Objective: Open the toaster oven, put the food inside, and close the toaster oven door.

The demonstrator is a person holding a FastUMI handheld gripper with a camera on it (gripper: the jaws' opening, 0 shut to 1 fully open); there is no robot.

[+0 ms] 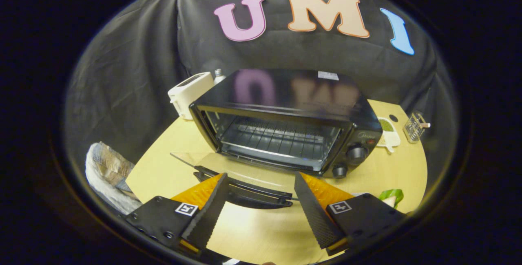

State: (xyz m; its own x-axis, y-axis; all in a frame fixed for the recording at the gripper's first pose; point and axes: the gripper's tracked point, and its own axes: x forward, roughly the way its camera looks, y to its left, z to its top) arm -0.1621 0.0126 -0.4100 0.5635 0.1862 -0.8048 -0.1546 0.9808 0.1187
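A black toaster oven [293, 93] stands on the wooden table [163, 171] beyond my fingers. Its glass door [228, 167] lies folded down flat toward me, and the door's black handle [248, 193] sits just ahead of the fingertips. Inside, a wire rack [277, 136] is bare. Two knobs [355, 153] sit on the oven's right panel. My gripper [261, 187] hovers above the table in front of the door, open, with nothing between its fingers. A green piece of food [390, 195] peeks out just right of the right finger.
A white toaster [188, 93] and a small bottle [218, 75] stand behind the oven's left corner. A small white dish with green contents [386, 131] and a clear wire-like holder [415, 127] sit to the oven's right. A crumpled grey cloth bundle [107, 171] lies off the table's left edge.
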